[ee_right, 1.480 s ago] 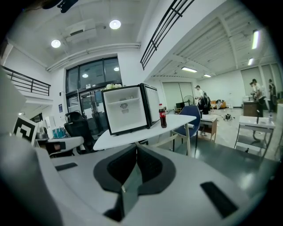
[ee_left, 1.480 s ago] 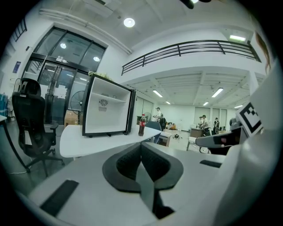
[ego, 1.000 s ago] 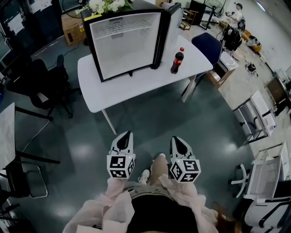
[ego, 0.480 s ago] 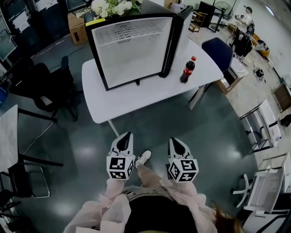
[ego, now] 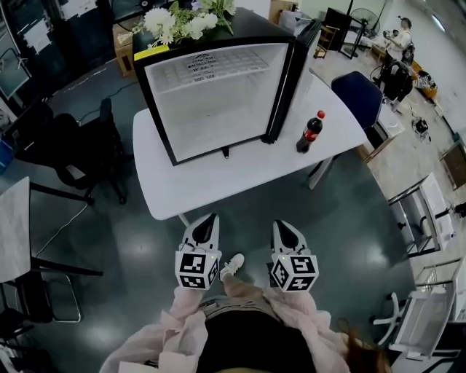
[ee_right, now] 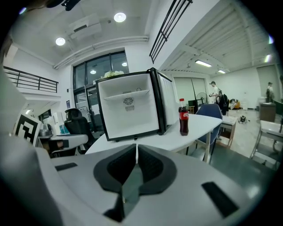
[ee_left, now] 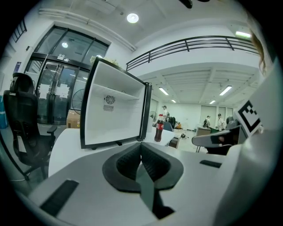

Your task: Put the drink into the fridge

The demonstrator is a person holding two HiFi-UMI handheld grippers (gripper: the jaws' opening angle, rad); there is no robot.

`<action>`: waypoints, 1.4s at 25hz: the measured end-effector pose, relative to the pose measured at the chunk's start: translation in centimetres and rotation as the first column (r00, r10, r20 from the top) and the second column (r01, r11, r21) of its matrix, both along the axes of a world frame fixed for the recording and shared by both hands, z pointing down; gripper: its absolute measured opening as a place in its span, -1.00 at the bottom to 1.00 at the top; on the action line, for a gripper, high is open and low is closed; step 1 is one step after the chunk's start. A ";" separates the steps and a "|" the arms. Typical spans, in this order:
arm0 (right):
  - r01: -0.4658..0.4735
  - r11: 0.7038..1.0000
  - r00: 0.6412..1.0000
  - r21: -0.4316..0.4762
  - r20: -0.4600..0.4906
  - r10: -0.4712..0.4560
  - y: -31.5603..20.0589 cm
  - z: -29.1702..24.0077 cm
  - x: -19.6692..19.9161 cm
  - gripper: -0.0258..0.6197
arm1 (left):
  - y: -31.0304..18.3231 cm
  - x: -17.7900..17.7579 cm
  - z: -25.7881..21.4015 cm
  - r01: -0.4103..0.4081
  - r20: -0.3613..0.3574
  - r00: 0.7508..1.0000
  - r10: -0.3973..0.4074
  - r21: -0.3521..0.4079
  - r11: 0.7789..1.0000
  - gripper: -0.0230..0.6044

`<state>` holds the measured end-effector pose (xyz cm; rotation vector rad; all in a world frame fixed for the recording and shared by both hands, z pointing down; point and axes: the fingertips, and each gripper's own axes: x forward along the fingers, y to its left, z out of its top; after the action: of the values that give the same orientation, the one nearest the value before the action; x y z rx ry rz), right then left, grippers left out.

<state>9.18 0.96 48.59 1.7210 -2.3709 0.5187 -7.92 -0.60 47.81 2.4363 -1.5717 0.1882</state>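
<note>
Left gripper (ego: 207, 217) and right gripper (ego: 283, 225) fingers pressed together, drink (ego: 311, 132) beside open fridge (ego: 218, 95), flowers (ego: 182, 18) cut off

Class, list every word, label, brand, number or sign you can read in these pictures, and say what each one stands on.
No text is clear enough to quote.
On the bottle: the print on the red label is too small to read.
On the fridge: the grey print on the inner back wall is blurred, and the yellow sticker on the top edge is unreadable.
On the left tongs and right tongs: the cubes carry black-and-white square patterns, not words.
</note>
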 end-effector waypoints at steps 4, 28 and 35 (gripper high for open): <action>-0.004 1.000 1.000 -0.002 -0.003 0.004 -2.8 0.1 -0.1 -0.86 | -2.6 -0.1 0.0 -0.003 0.003 1.000 0.003 -0.005 1.000 -0.90; -0.115 0.993 0.993 -0.019 -0.004 0.115 -16.3 1.5 2.4 -0.01 | -16.3 0.5 -0.2 -0.088 0.025 0.996 0.088 -0.010 0.996 -0.89; -0.154 0.988 0.988 -0.021 0.002 0.154 -16.3 1.0 2.9 0.00 | -17.3 1.5 0.4 -0.128 0.013 0.992 0.129 -0.027 0.991 -0.89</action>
<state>12.08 -15.32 49.57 1.9053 -2.2379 0.5668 -6.46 -17.92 48.23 2.5226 -1.4093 0.2487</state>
